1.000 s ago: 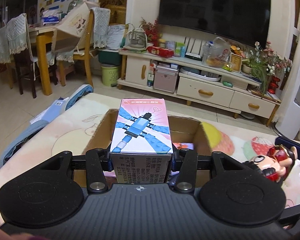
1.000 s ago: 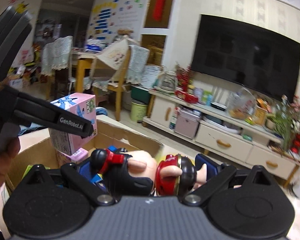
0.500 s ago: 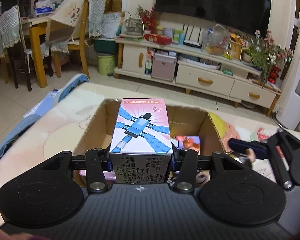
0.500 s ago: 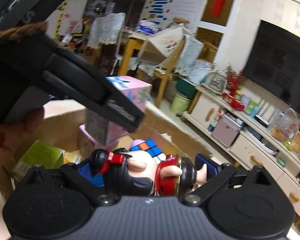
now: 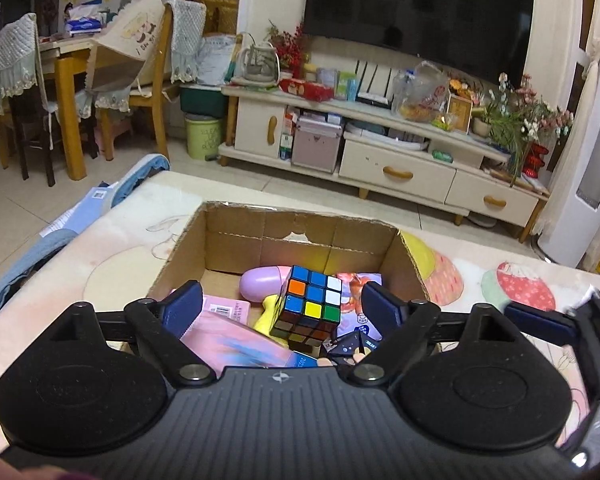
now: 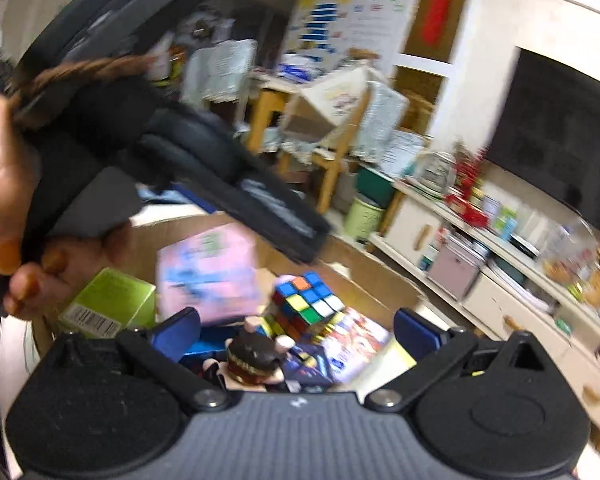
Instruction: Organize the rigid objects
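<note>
My left gripper (image 5: pixel 282 308) hangs over the open cardboard box (image 5: pixel 296 218), its jaws opening. The pink brick-toy box (image 5: pixel 236 340) is blurred and loose below and between the fingers, down among the box's contents. My right gripper (image 6: pixel 296 332) also hangs over the cardboard box (image 6: pixel 364 276) with jaws opening. The dark-haired doll figure (image 6: pixel 256 356) lies loose in the box between and below its blue pads. A Rubik's cube (image 5: pixel 310 304) (image 6: pixel 306 300) stands in the middle of the box. The pink box (image 6: pixel 208 276) shows blurred under the left gripper's finger (image 6: pixel 276 216).
The box also holds a green carton (image 6: pixel 108 304), a purple egg shape (image 5: pixel 264 282), a yellow piece (image 5: pixel 270 312) and printed packs (image 6: pixel 356 340). A hand (image 6: pixel 0 200) grips the left tool. One finger of my right gripper (image 5: pixel 540 322) reaches in from the right. A patterned cloth (image 5: pixel 112 256) covers the table.
The left jaws spread and the pink box dropped from them into the cardboard box. The right jaws widened and the doll figure fell out of them into the box.
</note>
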